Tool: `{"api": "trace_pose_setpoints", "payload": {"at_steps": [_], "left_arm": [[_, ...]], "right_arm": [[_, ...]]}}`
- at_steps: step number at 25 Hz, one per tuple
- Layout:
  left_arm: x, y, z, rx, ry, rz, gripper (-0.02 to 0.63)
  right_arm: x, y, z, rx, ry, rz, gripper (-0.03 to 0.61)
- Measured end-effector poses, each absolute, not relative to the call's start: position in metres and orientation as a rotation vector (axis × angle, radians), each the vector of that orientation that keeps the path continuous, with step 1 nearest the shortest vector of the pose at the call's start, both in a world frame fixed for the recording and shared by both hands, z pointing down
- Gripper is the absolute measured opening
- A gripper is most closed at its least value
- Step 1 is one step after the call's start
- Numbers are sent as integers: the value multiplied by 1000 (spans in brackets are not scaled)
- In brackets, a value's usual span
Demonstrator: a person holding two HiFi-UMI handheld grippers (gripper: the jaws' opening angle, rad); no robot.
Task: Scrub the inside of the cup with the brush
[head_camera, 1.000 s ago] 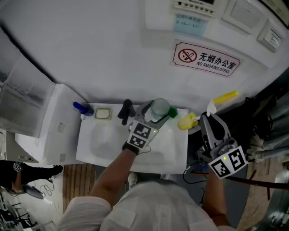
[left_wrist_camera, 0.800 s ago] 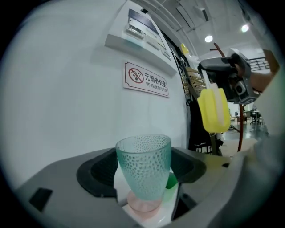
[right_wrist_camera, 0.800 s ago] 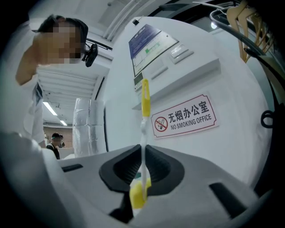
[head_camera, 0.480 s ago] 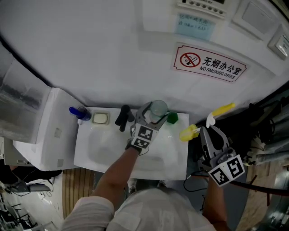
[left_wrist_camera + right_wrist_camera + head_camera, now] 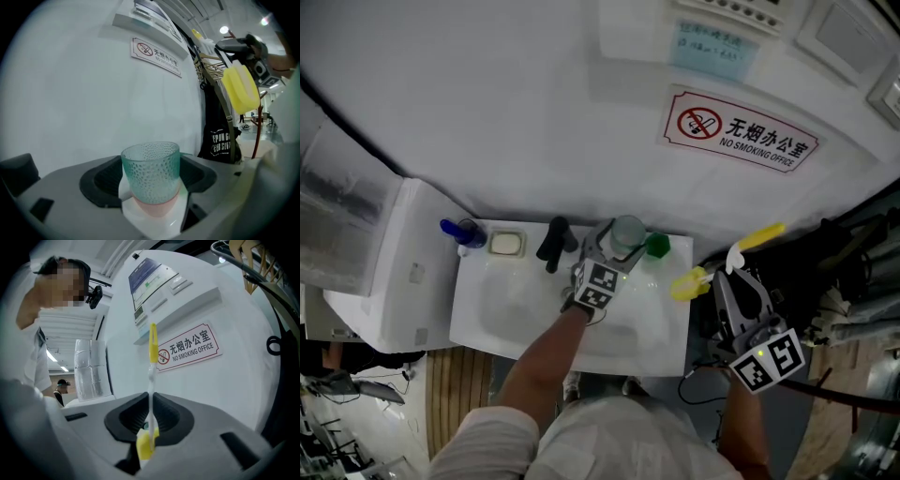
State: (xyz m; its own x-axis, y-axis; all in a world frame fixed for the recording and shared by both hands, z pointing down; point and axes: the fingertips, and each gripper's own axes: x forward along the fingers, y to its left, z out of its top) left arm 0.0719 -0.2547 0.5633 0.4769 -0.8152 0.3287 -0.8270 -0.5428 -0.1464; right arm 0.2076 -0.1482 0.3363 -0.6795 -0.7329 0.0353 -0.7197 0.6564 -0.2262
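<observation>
- Positions barely changed since a second ago.
- Left claw (image 5: 151, 194) clamps textured teal glass cup (image 5: 151, 166) at white sink (image 5: 502, 305).
- Right claw (image 5: 149, 425) clamps slim yellow-and-white brush (image 5: 152, 373).

Grey left tool (image 5: 623, 242) and right tool (image 5: 737, 275) bear black-and-white marker cubes (image 5: 598, 283); the shirt (image 5: 609, 436) is white.

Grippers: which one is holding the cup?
The left gripper grips the clear cup; the right gripper holds the yellow brush instead.
</observation>
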Motion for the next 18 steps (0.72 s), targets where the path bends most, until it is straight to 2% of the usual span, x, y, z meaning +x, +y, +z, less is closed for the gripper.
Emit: {"api": "trace_pose_setpoints", "payload": {"at_steps": [8,18], "left_arm": [[73,-254,563,2668,-1464,542,360],[64,-249,498,2691,-1514,329,360]], "right_arm": [[208,-147,336,-1236,2806,-346,29],[198,-145,324,-1225,2791,-316,29]]}}
